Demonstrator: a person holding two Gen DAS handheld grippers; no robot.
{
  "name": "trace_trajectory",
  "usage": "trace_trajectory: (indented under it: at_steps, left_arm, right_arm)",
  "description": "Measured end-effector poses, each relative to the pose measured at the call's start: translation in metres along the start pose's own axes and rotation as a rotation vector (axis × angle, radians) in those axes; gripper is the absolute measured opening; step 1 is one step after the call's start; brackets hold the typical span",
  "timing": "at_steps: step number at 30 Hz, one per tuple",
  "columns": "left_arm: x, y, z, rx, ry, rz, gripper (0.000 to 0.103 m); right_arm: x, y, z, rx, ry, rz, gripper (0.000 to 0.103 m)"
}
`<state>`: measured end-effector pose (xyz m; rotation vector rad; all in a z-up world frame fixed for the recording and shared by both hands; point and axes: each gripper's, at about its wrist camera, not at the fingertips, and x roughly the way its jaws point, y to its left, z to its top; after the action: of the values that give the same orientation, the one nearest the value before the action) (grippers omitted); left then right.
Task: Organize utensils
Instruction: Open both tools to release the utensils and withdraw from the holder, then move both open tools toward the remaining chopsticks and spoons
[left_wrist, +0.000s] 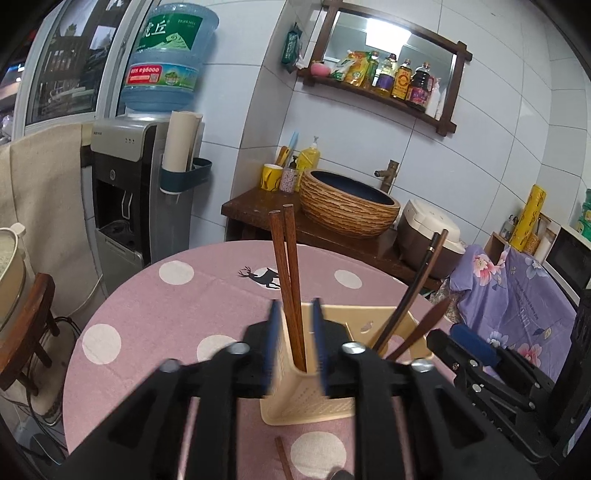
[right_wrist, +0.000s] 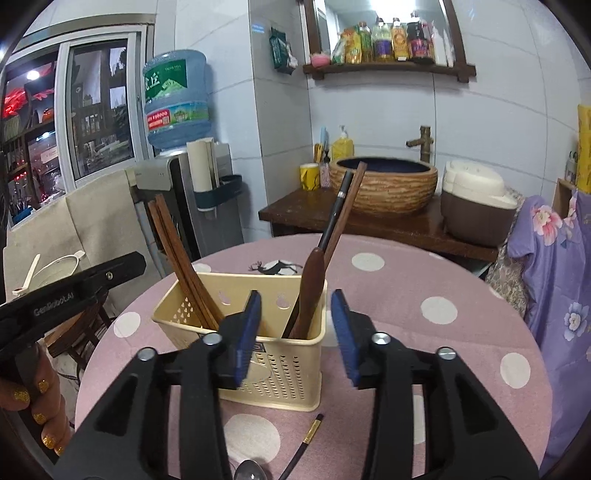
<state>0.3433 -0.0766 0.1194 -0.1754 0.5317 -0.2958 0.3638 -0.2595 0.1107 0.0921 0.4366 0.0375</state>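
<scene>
A cream plastic utensil caddy (right_wrist: 273, 354) with perforated walls stands on a round table under a pink cloth with white dots (right_wrist: 443, 280). It sits straight ahead of the right gripper (right_wrist: 295, 332), whose blue-padded jaws stand partly apart, gripping nothing, with the caddy's near wall showing between them. Two reddish-brown wooden chopsticks (right_wrist: 177, 254) lean in the compartment ahead and left of this gripper; a dark wooden spoon (right_wrist: 312, 280), a black chopstick and a brown one stand in the compartment just ahead. A black chopstick with a gold band (right_wrist: 306, 443) and a metal spoon bowl (right_wrist: 251, 472) lie on the cloth below the jaws.

The left gripper (left_wrist: 297, 343) is also partly open and empty; its pads flank the caddy's end, where the wooden pair rises between them untouched.
</scene>
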Motion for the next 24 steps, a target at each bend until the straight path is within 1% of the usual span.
trace_trajectory:
  at_steps: [1,2,3,5,7,8,11,16,21,24]
  left_arm:
    - [-0.004,0.001,-0.003,-0.003,-0.008,0.001,0.055]
    - [-0.008,0.003,-0.007,-0.009,-0.016,0.002,0.061]
    - [-0.013,0.006,-0.013,-0.015,-0.020,0.004,0.061]
    - [-0.019,0.010,-0.025,-0.019,-0.002,0.013,0.067]
    - [-0.021,0.016,-0.037,-0.025,0.024,0.019,0.081]
    - [-0.022,0.019,-0.044,-0.028,0.038,0.020,0.083]
    - [-0.023,0.026,-0.069,-0.028,0.093,0.039,0.085]
    - [-0.026,0.035,-0.106,-0.010,0.169,0.079,0.088]
    - [-0.027,0.043,-0.137,-0.009,0.243,0.093,0.088]
    - [-0.025,0.042,-0.150,0.014,0.277,0.094,0.084]
  right_arm:
    - [-0.006,0.002,-0.003,-0.010,-0.012,-0.008,0.042]
    - [-0.012,0.003,-0.007,-0.017,-0.016,-0.013,0.042]
    - [-0.015,0.003,-0.009,-0.020,-0.017,-0.015,0.045]
    - [-0.024,0.004,-0.020,-0.025,-0.007,-0.025,0.050]
    - [-0.031,0.004,-0.032,-0.030,0.019,-0.027,0.055]
    - [-0.034,0.005,-0.038,-0.032,0.032,-0.026,0.059]
    - [-0.040,0.006,-0.058,-0.046,0.077,-0.031,0.061]
    - [-0.045,0.003,-0.096,-0.047,0.137,-0.064,0.068]
    - [-0.044,-0.005,-0.130,-0.025,0.216,-0.080,0.069]
    - [-0.042,-0.008,-0.148,-0.010,0.258,-0.083,0.069]
